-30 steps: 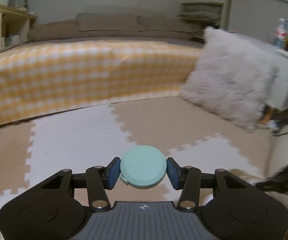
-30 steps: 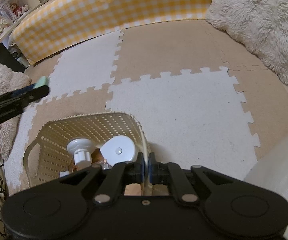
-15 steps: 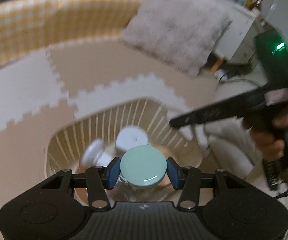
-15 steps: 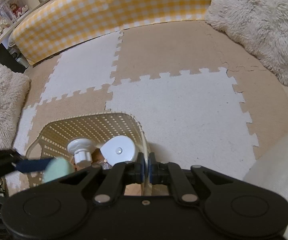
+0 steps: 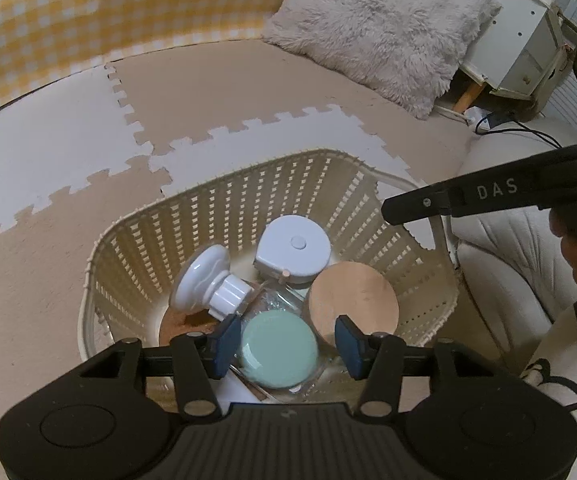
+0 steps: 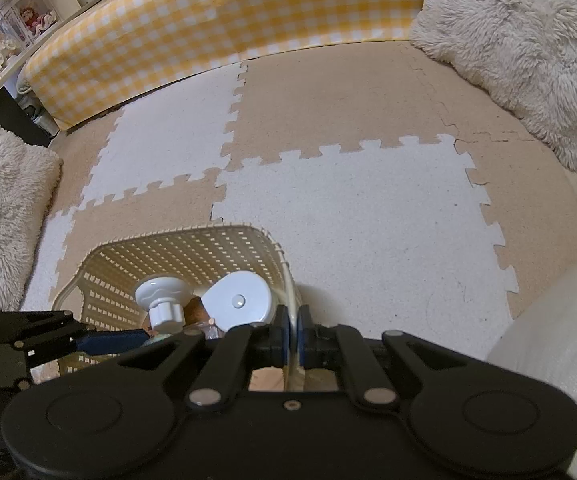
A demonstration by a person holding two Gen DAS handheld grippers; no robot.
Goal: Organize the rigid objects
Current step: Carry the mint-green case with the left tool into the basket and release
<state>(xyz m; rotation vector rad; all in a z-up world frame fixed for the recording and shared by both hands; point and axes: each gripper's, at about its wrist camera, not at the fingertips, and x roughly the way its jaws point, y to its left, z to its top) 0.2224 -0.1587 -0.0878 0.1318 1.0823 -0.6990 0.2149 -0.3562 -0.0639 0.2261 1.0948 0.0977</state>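
Observation:
A cream perforated basket [image 5: 224, 208] stands on the foam floor mat. Inside lie a white round tape measure [image 5: 294, 250], a white knob [image 5: 208, 280], a wooden disc [image 5: 352, 300] and clear plastic pieces. My left gripper [image 5: 287, 346] hangs over the basket's near side with its jaws opening. The mint-green round disc [image 5: 278, 350] sits between the blue pads, with a clear gap on its right side, and rests on the clear pieces. My right gripper [image 6: 293, 338] is shut on the basket's rim [image 6: 288, 308].
A yellow checked mattress edge [image 6: 216, 28] runs along the back. Fluffy cushions lie at the right [image 6: 520, 40] and left [image 6: 4, 200]. A white cabinet [image 5: 516, 44] with cables stands at the far right. A pale seat cushion [image 6: 548, 360] is beside the basket.
My left gripper swung from facing the bed down over the basket, carrying the green disc. Its pads have now spread away from the disc. The right gripper and basket stayed still.

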